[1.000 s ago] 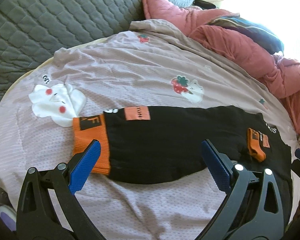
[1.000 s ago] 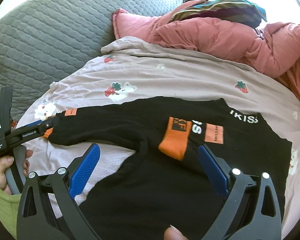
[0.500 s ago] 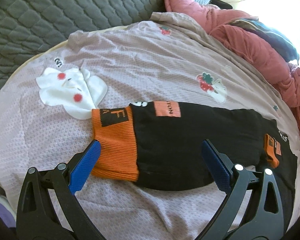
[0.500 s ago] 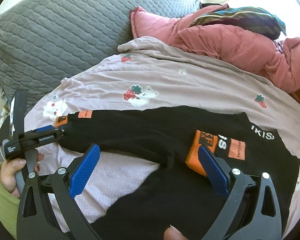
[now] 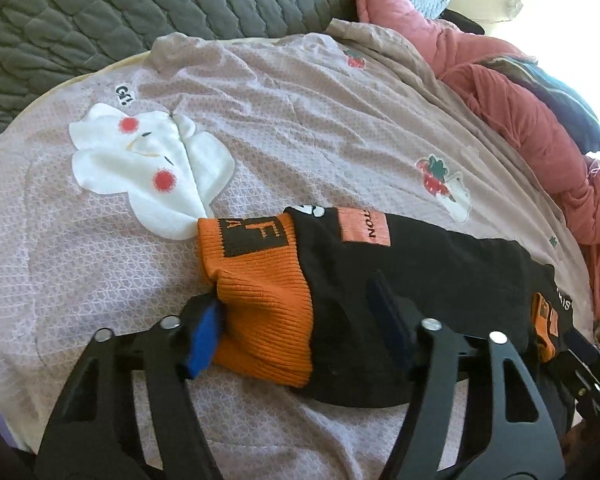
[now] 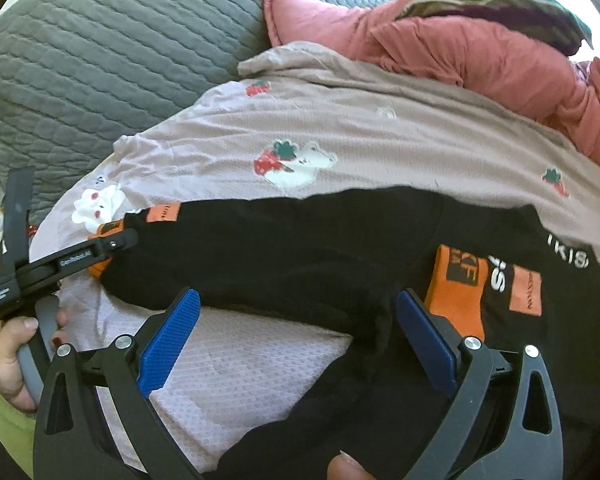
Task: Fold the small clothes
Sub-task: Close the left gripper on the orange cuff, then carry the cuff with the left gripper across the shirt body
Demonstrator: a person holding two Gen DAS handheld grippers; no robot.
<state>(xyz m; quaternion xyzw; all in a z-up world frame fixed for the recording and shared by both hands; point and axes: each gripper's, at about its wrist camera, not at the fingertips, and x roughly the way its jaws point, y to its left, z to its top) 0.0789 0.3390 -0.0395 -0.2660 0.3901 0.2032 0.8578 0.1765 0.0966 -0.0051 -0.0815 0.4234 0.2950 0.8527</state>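
Observation:
A black top (image 6: 300, 248) with orange cuffs lies spread on the lilac blanket (image 5: 300, 120). One sleeve stretches left and ends in an orange cuff (image 5: 260, 280). My left gripper (image 5: 294, 328) is closing on that cuff: its blue pads touch the cloth on either side and bunch it. In the right wrist view that gripper (image 6: 112, 242) sits on the cuff, held by a hand (image 6: 8, 352). The other cuff (image 6: 456, 288) lies folded onto the body of the top. My right gripper (image 6: 300, 332) hangs open just above where the sleeve meets the body, with nothing held.
A grey quilted cushion (image 6: 120, 60) lines the back left. A pink quilt (image 6: 480, 52) with a dark striped cloth (image 6: 500, 12) on it is piled at the back right. Bare blanket (image 6: 240, 360) shows under the sleeve.
My left gripper sank toward the orange cuff and its jaws narrowed from wide open onto it. My right gripper dropped and shifted toward the sleeve and stayed open.

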